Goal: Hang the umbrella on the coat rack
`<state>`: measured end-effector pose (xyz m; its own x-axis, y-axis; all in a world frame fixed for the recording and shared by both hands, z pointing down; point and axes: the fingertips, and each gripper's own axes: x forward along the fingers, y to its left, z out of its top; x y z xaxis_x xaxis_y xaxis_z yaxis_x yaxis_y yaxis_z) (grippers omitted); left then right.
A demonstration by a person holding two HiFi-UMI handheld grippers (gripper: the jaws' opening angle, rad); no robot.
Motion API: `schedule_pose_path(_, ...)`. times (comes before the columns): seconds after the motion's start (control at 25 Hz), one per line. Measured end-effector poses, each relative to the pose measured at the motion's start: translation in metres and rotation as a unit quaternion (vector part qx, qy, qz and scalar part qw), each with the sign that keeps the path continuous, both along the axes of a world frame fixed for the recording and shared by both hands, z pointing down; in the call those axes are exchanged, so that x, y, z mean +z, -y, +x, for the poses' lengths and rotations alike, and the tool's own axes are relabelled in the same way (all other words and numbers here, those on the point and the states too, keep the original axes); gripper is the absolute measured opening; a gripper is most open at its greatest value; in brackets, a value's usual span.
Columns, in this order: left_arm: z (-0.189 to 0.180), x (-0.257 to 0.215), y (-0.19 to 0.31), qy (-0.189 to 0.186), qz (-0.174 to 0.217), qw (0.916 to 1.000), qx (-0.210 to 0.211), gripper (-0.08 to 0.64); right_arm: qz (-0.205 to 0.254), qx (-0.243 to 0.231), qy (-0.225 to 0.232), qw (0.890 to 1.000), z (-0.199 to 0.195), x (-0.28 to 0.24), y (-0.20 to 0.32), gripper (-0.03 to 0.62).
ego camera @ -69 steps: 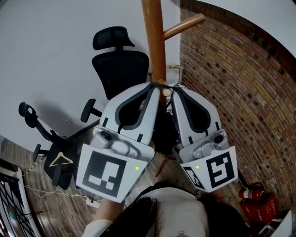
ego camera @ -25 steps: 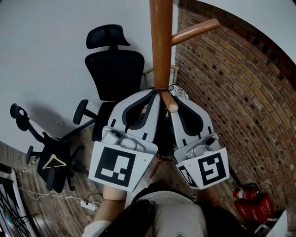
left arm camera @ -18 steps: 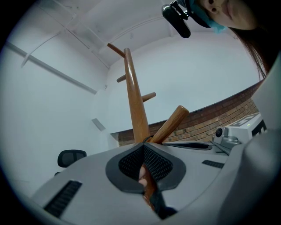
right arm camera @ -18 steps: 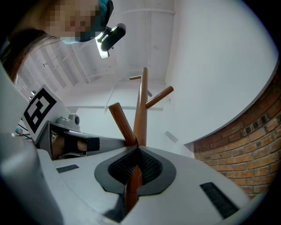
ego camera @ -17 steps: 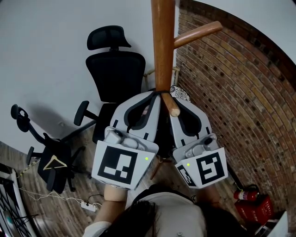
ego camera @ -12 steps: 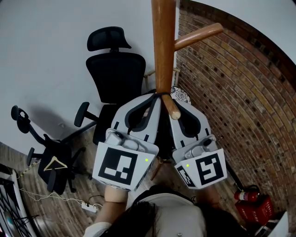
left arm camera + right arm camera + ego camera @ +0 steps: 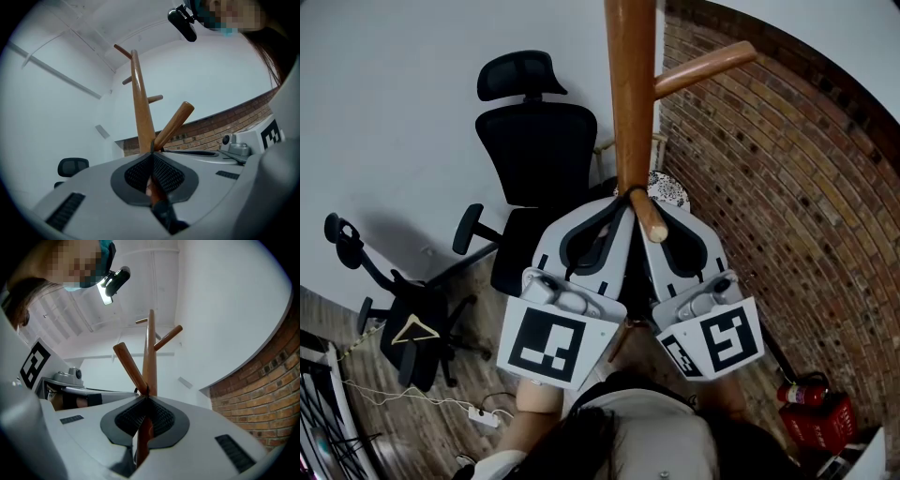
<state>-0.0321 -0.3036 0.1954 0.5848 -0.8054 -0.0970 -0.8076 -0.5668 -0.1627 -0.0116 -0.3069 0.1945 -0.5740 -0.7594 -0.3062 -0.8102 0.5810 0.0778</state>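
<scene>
The left gripper and the right gripper are both squeezing shut. Each one is pinching the thin black strap of the umbrella right at its tips. The two sets of tips are sitting side by side, almost touching. They are pressing up against the wooden coat rack, in the corner where a short peg is sticking out of the pole. The peg is poking out above the tips, between the two grippers.

The dark umbrella is hanging down below the strap, in the gap between the grippers. Most of it is hiding under them. In both gripper views a brown stick shape is showing behind the pads. It could be the umbrella's handle or part of the rack.

Almost three seconds ago the round end of the peg was sitting right at the gripper tips. Now the end is reaching well past them, so the strap is lying farther down the peg, close to the pole. Since half a second ago very little is different. The left gripper's marker cube is sitting a bit lower and more to the right in the head view.

A black office chair is standing behind the rack, and a brick wall is running along the right.
</scene>
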Motion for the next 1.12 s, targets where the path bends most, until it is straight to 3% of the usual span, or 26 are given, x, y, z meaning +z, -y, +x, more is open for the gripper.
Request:
schedule_pose_path(0.28,-0.002,0.009,0.001,-0.008,-0.012,0.9999,-0.004,0.008,-0.011,-0.014,0.003,1.0,-0.002,0.005,-0.002,0.04)
schedule_pose_path(0.68,-0.015,0.003,-0.004,-0.009,0.031,0.9992,-0.022,0.029,-0.022,-0.021,0.007,1.0,0.002,0.01,-0.01,0.04)
schedule_pose_path(0.88,-0.015,0.005,-0.01,-0.008,0.005,0.9994,-0.035,0.054,-0.03,-0.024,0.003,0.999,0.003,0.015,-0.015,0.041)
schedule_pose_path(1.12,-0.028,0.006,-0.015,-0.014,0.02,0.998,-0.058,0.06,-0.052,-0.025,0.003,0.998,0.008,0.027,-0.021,0.04)
